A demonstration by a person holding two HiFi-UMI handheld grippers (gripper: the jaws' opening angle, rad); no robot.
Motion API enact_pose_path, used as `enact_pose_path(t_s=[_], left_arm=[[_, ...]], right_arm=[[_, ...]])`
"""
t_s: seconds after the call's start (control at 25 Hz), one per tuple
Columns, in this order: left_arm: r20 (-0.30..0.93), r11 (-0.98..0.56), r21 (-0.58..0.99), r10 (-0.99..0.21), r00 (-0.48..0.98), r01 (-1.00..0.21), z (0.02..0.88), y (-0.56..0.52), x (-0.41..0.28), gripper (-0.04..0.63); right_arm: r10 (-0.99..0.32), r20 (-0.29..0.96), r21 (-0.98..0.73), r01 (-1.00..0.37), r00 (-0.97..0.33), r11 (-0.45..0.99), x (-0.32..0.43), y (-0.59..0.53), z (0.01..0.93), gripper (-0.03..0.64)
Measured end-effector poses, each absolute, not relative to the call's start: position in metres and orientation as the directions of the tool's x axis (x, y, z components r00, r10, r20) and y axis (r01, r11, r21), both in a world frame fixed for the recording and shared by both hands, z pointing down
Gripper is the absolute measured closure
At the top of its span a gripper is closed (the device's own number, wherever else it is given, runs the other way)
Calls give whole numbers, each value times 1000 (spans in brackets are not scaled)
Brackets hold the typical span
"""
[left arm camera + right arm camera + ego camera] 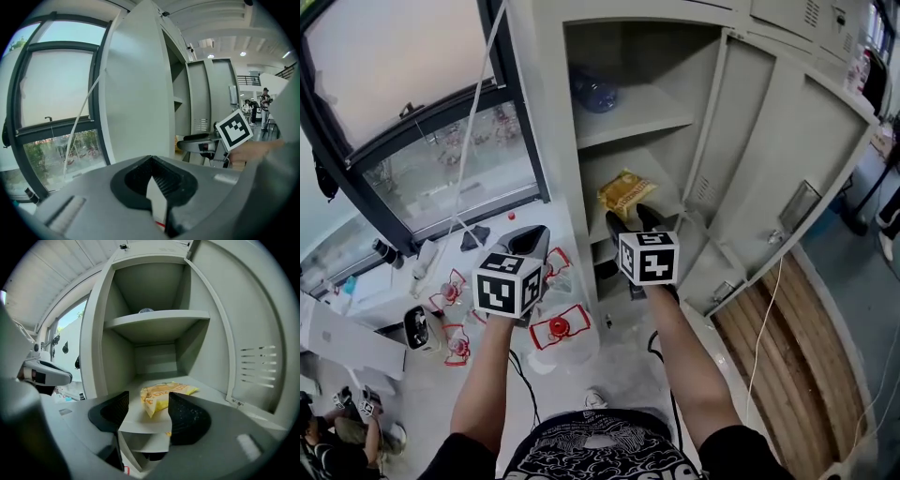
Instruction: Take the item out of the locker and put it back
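The open grey locker [546, 122] is faced, its middle shelf [666, 204] is pointed at by the spread, empty right tool [630, 221], the left tool [534, 236] is held pressed together outside, and a yellow snack packet [626, 194] is seen lying on that shelf.

Locker [750, 141] — plain pale grey-beige. Snack packet [625, 193]: yellow, with orange-brown print. Bottle [595, 92]: translucent blue. Left gripper [528, 242] and right gripper [631, 219] — grey bodies, black pads, cubes patterned in black-and-white squares. Shirt [600, 452]: black with a white pattern. Floor planks [783, 356]: brown wood grain.
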State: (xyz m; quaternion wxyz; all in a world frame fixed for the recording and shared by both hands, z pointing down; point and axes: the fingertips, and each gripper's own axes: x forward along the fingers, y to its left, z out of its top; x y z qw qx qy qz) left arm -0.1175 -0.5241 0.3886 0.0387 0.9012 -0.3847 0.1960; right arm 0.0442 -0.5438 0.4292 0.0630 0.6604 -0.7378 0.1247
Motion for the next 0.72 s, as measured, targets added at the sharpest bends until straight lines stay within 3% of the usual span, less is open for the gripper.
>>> enact_pose_path(t_s=[0.24, 0.44, 0.72], left_arm=[[389, -716, -87, -665, 638, -693, 392, -536, -123, 594], [400, -731, -93, -650, 646, -677, 396, -541, -123, 594], [409, -729, -98, -650, 640, -678, 401, -550, -131, 594]], right_arm=[[-957, 283, -115, -993, -67, 36, 50, -557, 445, 356], [-957, 286, -114, -993, -39, 7, 54, -563, 449, 414], [-953, 301, -122, -992, -21, -17, 53, -566, 456, 428]])
